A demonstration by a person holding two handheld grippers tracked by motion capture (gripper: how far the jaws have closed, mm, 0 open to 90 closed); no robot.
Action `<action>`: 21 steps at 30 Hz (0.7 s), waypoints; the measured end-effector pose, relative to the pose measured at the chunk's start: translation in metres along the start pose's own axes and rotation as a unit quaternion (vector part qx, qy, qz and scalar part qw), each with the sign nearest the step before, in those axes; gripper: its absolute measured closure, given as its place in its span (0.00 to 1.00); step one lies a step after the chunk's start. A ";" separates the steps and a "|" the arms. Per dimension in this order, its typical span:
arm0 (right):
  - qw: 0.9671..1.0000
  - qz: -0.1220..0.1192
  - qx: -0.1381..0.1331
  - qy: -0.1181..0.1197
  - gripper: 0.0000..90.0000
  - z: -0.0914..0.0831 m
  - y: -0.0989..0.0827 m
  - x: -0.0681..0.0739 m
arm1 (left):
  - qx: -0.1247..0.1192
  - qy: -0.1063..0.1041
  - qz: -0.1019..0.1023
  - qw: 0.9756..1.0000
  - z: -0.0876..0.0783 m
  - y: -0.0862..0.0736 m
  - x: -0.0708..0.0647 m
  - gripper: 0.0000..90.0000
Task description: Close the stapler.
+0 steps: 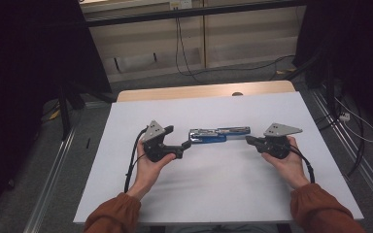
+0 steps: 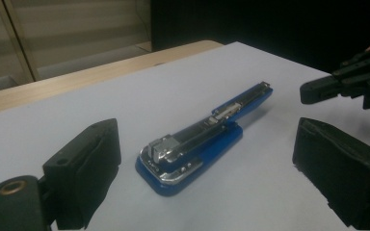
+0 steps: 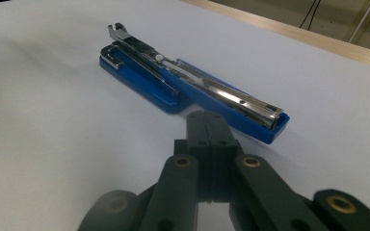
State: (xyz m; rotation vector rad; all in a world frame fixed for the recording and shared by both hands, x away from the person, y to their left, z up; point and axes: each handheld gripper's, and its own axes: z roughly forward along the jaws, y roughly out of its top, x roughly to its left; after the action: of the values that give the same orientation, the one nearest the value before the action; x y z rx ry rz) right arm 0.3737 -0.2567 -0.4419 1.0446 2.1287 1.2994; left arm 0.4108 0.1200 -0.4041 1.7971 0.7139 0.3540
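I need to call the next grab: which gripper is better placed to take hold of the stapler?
Probably the left gripper. Its jaws stand open, facing the opened blue stapler lying between them and ahead. The right gripper has its jaws shut, beside the stapler's far end.

Stapler (image 1: 219, 134) flat on the table (image 1: 213, 194), between left gripper (image 1: 186, 144) and right gripper (image 1: 249, 140).

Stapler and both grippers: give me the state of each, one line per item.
Stapler: swung fully open, blue base and metal arm stretched in one line, flat on the white table, not held.
Left gripper: open, jaws spread wide, aimed at the stapler's end, not touching it.
Right gripper: shut, jaws pressed together with nothing between them, tip close by the stapler's other end.
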 end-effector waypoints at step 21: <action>1.000 0.008 0.007 0.010 1.00 0.005 -0.003 0.000 | 0.008 0.005 -0.029 1.000 0.046 0.000 0.025 0.49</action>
State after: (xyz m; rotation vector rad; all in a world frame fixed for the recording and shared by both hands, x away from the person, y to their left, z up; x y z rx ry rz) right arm 0.3764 -0.2550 -0.4469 1.0597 2.1516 1.3087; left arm 0.4562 0.1017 -0.4220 1.7864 0.7773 0.3200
